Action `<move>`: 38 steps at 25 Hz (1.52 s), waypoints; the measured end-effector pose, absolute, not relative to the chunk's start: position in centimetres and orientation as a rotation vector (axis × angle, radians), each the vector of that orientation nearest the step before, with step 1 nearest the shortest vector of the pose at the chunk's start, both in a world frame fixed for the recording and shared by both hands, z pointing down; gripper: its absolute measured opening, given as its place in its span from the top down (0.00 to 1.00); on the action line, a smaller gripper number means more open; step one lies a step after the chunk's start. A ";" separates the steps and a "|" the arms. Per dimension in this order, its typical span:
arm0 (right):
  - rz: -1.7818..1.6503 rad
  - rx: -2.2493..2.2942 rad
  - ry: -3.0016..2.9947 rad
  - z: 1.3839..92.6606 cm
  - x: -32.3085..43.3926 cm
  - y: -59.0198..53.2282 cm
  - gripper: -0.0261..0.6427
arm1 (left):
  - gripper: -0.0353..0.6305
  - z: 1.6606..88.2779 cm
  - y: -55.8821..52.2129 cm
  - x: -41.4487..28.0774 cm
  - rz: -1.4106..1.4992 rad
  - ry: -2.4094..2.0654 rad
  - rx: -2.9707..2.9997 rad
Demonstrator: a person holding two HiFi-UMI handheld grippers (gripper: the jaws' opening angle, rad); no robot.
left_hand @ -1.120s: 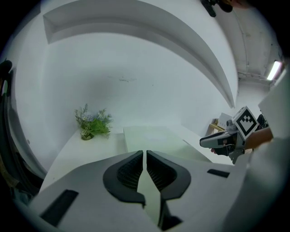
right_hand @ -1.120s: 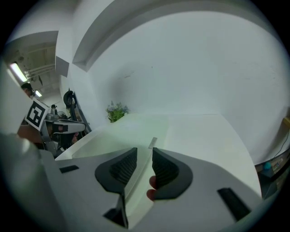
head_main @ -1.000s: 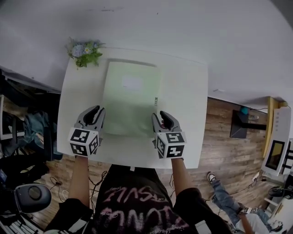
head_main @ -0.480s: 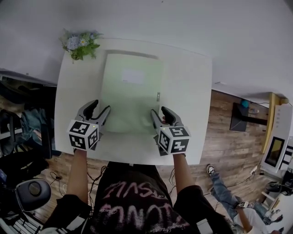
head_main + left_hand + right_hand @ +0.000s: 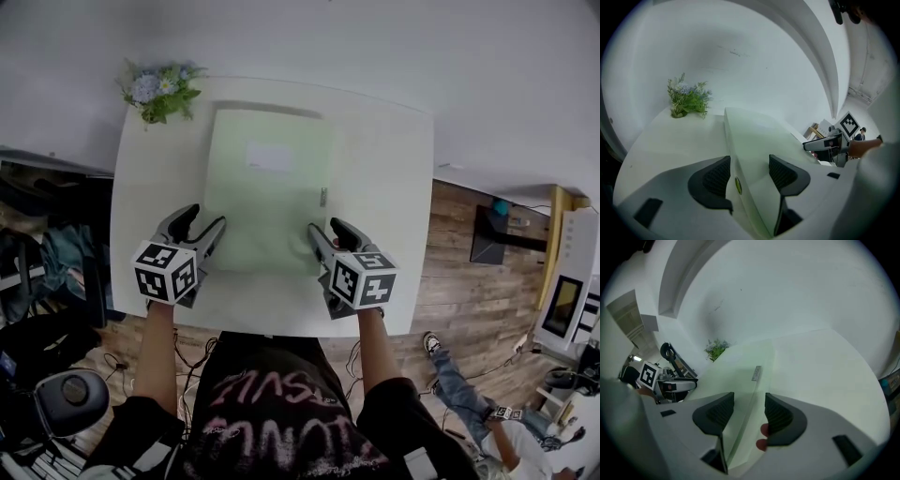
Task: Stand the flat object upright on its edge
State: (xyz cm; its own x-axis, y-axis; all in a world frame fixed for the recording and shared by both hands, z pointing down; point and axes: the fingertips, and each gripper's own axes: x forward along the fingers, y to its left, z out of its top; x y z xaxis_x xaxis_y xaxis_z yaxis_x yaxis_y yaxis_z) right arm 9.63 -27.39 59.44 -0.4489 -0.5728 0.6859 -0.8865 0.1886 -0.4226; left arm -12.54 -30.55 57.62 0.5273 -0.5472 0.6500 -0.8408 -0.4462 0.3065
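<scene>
We hold our left gripper (image 5: pixel 206 218) and right gripper (image 5: pixel 326 228) at the near corners of the pale green folder (image 5: pixel 267 187) on the white table (image 5: pixel 380 169), jaws opening wide around its side edges.

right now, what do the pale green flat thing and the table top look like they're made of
Pale green flat object: probably thin plastic, matte, perhaps faintly translucent; its surface is smooth and uniform, with a white label and a small grey clip at one edge. Table: white, smooth, low-sheen top, maybe laminate or painted board; the look leaves it open.
</scene>
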 end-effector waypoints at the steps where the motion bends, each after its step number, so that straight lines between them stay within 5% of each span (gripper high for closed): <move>1: 1.161 1.361 -2.097 59.5 9.5 -27.4 0.66 | 0.55 57.7 -30.6 -12.5 0.620 -1.111 2.151; 19: 1.372 1.209 -2.025 60.5 8.7 -27.4 0.66 | 0.56 59.3 -30.7 -12.1 0.656 -0.922 2.056; 38: 1.171 1.304 -2.060 59.3 8.5 -27.4 0.66 | 0.57 57.6 -30.9 -11.8 0.681 -0.978 2.182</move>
